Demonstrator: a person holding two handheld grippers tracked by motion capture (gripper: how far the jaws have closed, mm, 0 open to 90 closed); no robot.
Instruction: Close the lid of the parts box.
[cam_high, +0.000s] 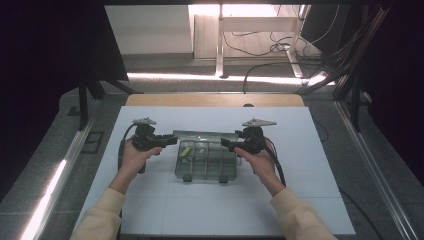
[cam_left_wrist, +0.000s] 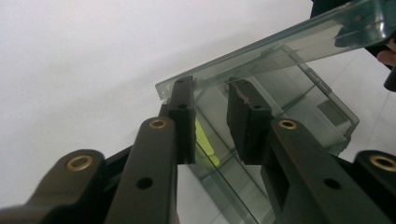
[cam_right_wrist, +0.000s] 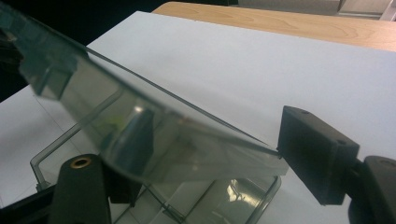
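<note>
Item: clear compartment box (cam_high: 205, 165), lid (cam_left_wrist: 261, 58) half-raised; my left gripper (cam_left_wrist: 210, 100) straddles its near corner unclenched, my right gripper (cam_right_wrist: 205, 154) clamps the opposite edge, steadying it.

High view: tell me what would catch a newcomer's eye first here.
A clear plastic compartment box sits mid-table on the white table, its clear lid raised at the far side. The left gripper and right gripper meet the lid from either end; in the left gripper view the jaws straddle the lid's edge with a gap visible. A yellow-green piece lies in the box's left compartment.
</note>
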